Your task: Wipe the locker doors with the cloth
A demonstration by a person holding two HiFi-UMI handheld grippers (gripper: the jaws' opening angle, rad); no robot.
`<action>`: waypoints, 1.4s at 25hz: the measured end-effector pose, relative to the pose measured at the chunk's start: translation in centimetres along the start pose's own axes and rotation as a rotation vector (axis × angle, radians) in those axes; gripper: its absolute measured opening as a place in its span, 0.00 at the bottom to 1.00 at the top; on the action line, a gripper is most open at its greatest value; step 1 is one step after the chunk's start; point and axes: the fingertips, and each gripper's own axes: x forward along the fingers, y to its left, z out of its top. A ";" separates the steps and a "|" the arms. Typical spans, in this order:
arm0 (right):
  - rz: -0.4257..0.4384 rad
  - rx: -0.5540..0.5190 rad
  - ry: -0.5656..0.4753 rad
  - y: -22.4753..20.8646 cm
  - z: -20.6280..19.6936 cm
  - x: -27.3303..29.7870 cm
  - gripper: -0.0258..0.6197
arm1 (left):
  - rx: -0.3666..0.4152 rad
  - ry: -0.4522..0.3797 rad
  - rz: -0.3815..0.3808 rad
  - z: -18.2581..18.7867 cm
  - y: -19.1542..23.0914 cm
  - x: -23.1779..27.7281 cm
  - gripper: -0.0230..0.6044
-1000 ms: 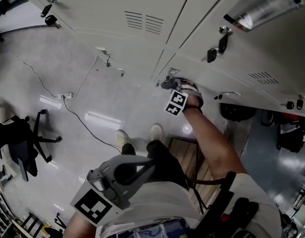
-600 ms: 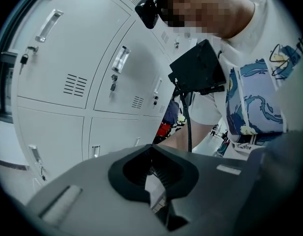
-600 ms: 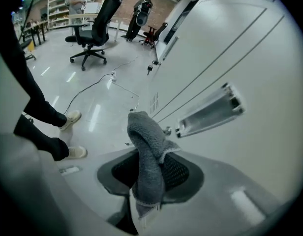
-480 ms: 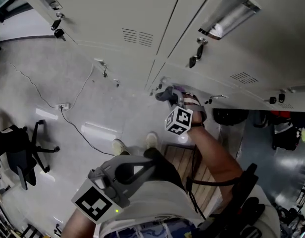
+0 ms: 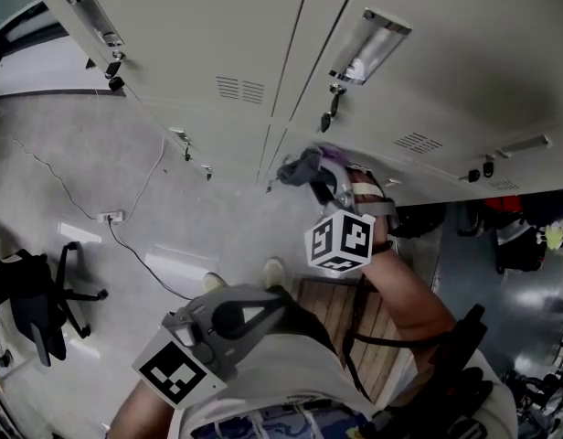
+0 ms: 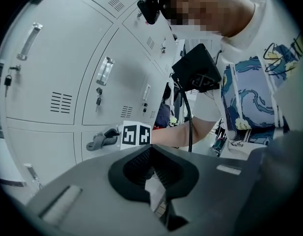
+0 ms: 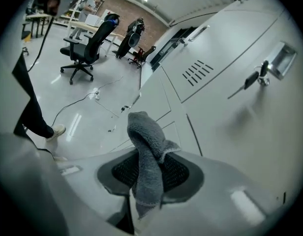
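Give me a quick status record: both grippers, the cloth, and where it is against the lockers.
Right gripper: shut on the grey cloth, which sticks out past the jaws
Left gripper: jaws together, nothing between them, held low at the person's waist
Cloth position: up against the locker doors, beside a vertical seam; contact not certain
Lockers: doors closed, a key hanging in one lock

Black office chair (image 5: pixel 30 291) far left of left gripper (image 5: pixel 263 309); power strip with cable (image 5: pixel 104 216) nearer; wooden slatted platform (image 5: pixel 332 309) below right gripper (image 5: pixel 318 176).
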 end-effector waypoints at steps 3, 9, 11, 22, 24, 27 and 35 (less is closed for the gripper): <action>-0.015 -0.004 0.006 -1.2 0.5 0.2 0.22 | 0.000 0.005 0.009 -0.3 -0.1 -0.3 0.04; 0.011 -0.028 0.040 -0.7 -0.7 3.4 0.21 | -0.014 0.013 0.027 -0.9 -0.1 -0.7 0.04; 0.033 -0.034 0.043 0.3 -0.9 4.4 0.21 | -0.026 0.013 0.038 -1.2 0.1 -0.8 0.04; 0.148 -0.014 0.078 5.2 -3.5 9.4 0.21 | -0.064 0.028 0.067 -2.2 0.9 -0.5 0.04; 0.168 -0.010 0.088 6.1 -4.0 10.4 0.21 | -0.071 0.027 0.074 -2.3 1.1 -0.5 0.04; 0.166 -0.014 0.086 6.8 -4.5 11.2 0.21 | -0.071 0.018 0.077 -2.2 1.4 -0.2 0.04; 0.157 0.014 0.055 7.0 -4.4 10.8 0.21 | -0.071 0.023 0.064 -2.2 1.1 0.6 0.04</action>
